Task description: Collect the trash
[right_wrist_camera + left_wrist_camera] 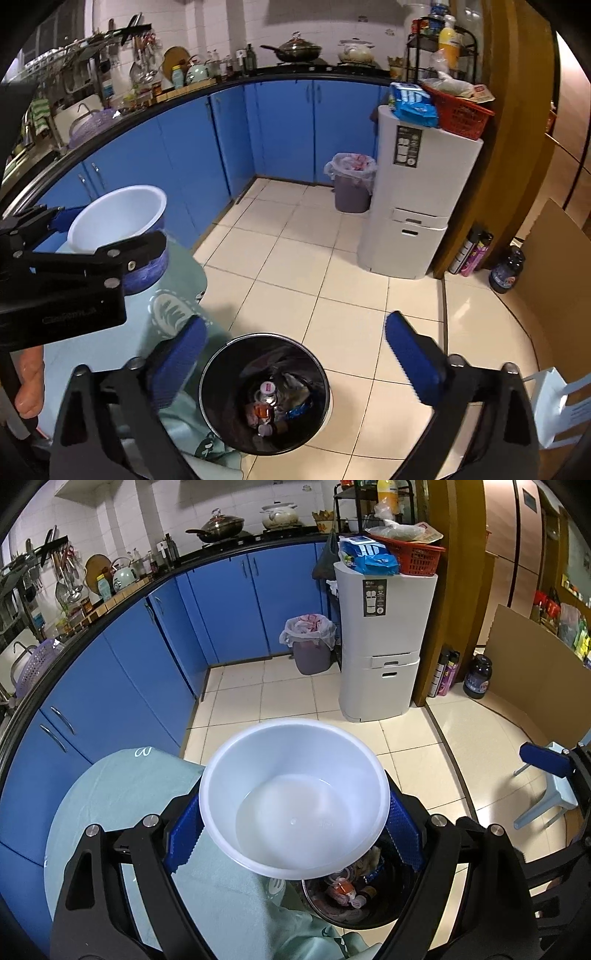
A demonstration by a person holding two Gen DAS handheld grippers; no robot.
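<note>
A: Trash [271,404] sits in the bottom of the black bin [207,391] on the floor tiles, just beside the cloth-covered table [122,786]; cans, wrappers and small bottles, as far as I can tell.

B: And the tongs?

A: Right gripper [295,354] hangs over the bin mouth, jaws wide apart, nothing between them; left gripper [295,834] is clamped on the white bowl [295,797], held over the table edge and the bin rim.

B: So which step?

A: Dropping, I'd judge; the bowl looks empty, smooth and pale; next it wants either tipping out or setting back down on the table.
</note>
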